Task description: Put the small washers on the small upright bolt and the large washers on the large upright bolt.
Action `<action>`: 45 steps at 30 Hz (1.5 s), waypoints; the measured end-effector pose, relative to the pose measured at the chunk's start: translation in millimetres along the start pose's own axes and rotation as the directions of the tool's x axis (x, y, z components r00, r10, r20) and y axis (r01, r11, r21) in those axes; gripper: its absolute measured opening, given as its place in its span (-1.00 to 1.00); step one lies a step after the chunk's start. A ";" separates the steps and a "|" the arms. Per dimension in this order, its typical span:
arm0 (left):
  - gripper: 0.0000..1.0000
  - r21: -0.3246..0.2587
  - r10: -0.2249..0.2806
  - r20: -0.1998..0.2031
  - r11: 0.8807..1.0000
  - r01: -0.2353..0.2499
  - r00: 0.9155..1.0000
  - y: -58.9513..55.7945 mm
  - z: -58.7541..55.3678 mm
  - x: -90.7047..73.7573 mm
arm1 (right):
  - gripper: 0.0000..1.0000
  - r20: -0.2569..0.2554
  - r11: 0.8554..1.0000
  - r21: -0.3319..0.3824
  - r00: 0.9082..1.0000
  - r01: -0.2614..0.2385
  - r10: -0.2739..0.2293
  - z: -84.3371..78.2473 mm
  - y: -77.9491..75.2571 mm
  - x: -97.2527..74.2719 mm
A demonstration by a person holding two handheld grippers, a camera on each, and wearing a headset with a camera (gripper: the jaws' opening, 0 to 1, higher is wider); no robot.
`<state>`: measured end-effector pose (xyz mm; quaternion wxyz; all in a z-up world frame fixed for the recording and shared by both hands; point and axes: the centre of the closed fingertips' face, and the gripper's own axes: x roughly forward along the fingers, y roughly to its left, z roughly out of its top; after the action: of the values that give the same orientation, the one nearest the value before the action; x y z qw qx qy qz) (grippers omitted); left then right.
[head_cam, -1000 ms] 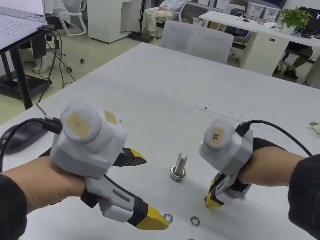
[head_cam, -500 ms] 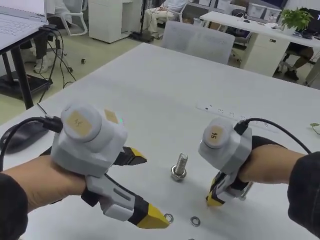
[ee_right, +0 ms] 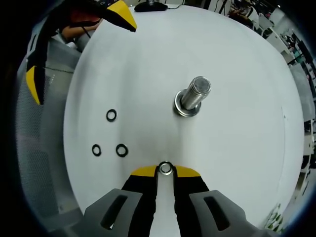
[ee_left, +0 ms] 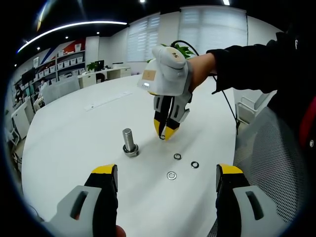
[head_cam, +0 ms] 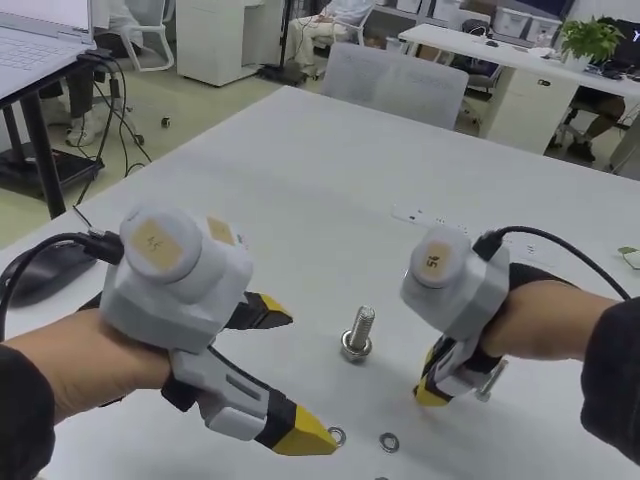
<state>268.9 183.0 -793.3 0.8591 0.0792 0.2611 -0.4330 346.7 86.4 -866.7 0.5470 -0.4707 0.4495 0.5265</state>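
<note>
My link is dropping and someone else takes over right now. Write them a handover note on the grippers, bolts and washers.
Left gripper: open, empty, beside the loose washers.
Right gripper: closed on what looks like a small washer, above the table.
Large bolt: upright, one base washer on it.
Small bolt: apparently beside the right gripper, washers on it unclear.
Three loose washers lie on the table.
Left: place the held washer, then those three.

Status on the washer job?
Left gripper open, hovering. Right gripper shut on small washer, it seems. Three washers loose on table beside large bolt.
</note>
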 end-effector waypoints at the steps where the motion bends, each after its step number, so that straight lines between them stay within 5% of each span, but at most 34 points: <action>1: 0.63 0.000 0.000 0.000 1.000 0.000 1.000 0.0 0.1 -0.1 | -0.75 0.000 1.000 0.000 1.000 0.001 -0.001 -0.3 -0.1 -0.5; 45: 0.63 0.004 -0.045 0.030 0.999 0.045 0.999 -11.3 7.5 3.1 | -0.75 0.045 0.997 0.040 0.996 0.070 -0.072 -9.8 -5.2 -47.6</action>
<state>264.4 171.2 -787.5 0.8527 0.0682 0.2494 -0.4538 349.9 69.4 -821.0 0.5845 -0.4635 0.4296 0.5089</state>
